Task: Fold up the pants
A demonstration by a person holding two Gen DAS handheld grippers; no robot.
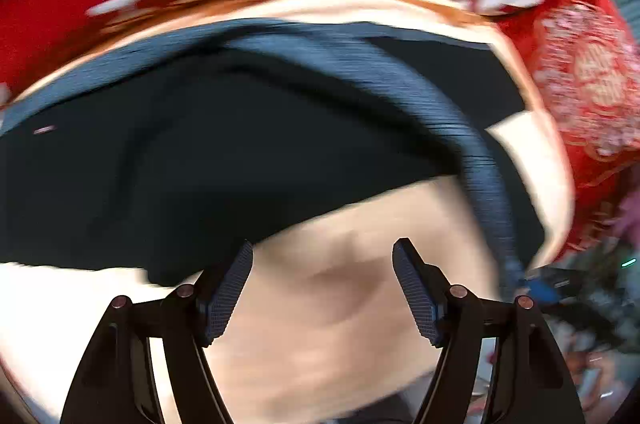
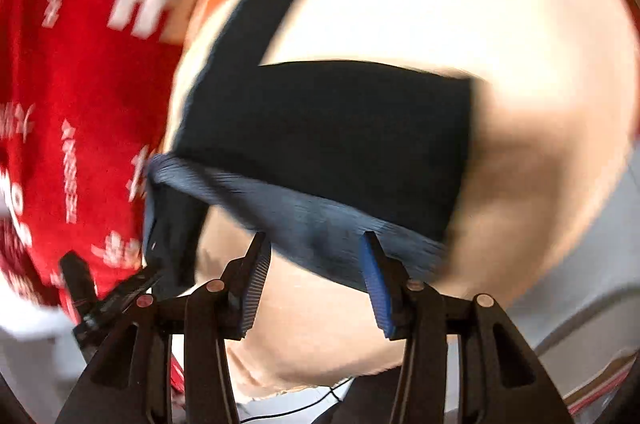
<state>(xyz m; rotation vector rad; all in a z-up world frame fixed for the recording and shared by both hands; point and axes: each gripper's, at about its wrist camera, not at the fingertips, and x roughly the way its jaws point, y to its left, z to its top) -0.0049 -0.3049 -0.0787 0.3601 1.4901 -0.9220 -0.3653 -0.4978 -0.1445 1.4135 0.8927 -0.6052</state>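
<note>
The dark pants (image 2: pixel 320 143) lie flat on the cream-covered bench (image 2: pixel 440 3), the ribbed waistband (image 2: pixel 320 224) along the near edge. The right gripper (image 2: pixel 316 264), jaws apart and empty, hangs directly over it. The left gripper (image 1: pixel 322 288), also apart and empty, hangs nearer, over bare cloth.

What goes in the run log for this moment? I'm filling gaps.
task: fold pants | left gripper: open, empty | right gripper: open, empty | pants: on cream cloth, waistband nearest | views: blurred
</note>
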